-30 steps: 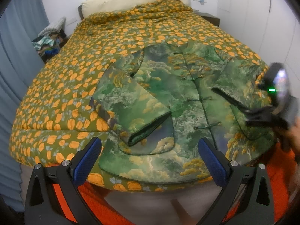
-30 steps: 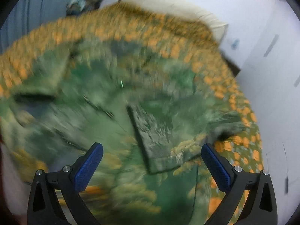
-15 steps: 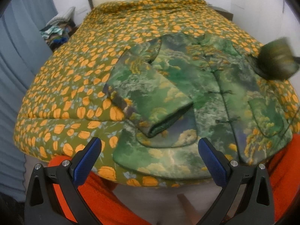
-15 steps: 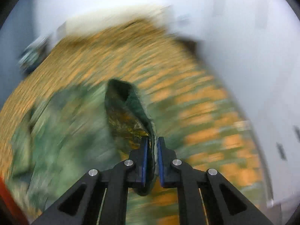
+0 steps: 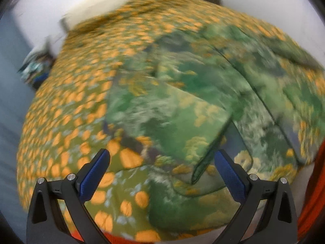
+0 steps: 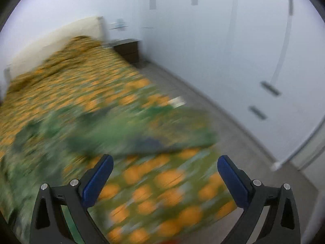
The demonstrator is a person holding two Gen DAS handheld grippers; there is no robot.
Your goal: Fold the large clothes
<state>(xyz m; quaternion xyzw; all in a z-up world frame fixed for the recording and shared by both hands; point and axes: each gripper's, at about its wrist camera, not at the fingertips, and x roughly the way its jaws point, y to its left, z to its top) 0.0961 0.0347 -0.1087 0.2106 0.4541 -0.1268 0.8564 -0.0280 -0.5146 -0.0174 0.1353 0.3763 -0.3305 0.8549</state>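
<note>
lying on the orange-leaf patterned bedspread [image 5: 67,109], the green landscape-print jacket [image 5: 182,122] sits ahead of both tongs, the left tongs [image 5: 162,174] wide and empty, the right tongs [image 6: 165,178] opening with nothing between them; dark wooden nightstand [image 6: 130,49] beyond.

A green jacket [image 5: 203,101] printed with pale clouds and golden trees lies spread face up on the bed. Its dark front seam runs from twelve o'clock toward five o'clock. One sleeve [image 5: 168,122] is folded across the body, cuff toward six o'clock. The other sleeve [image 6: 154,130] reaches out toward three o'clock, blurred.
</note>
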